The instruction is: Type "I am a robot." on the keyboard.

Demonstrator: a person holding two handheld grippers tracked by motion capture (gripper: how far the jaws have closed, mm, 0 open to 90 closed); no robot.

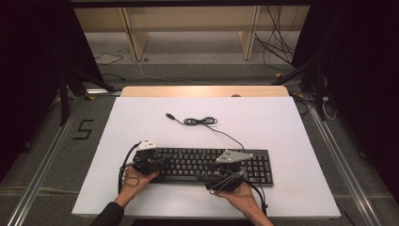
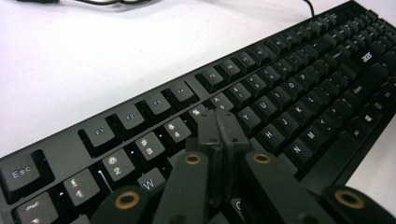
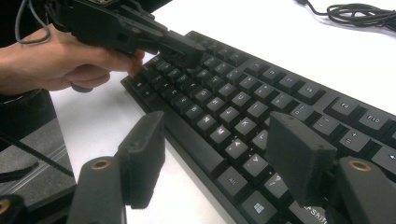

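A black keyboard [image 1: 188,162] lies across the near part of a white board [image 1: 273,122]. My left gripper [image 1: 164,161] is over its left end, jaws pressed shut with nothing between them. In the left gripper view the shut tips [image 2: 222,126] rest just above the number and letter rows of the keyboard [image 2: 289,84]. My right gripper [image 1: 214,176] hovers over the keyboard's near edge, right of centre. In the right gripper view it [image 3: 215,126] stands open, its pads wide apart above the bottom key row of the keyboard [image 3: 243,84]. The left gripper [image 3: 182,46] is farther along there.
The keyboard's cable [image 1: 202,121] lies in loose coils on the board behind it, ending in a plug [image 1: 169,115]. A wooden table edge [image 1: 202,91] borders the board's far side. Shelving legs and floor cables stand beyond.
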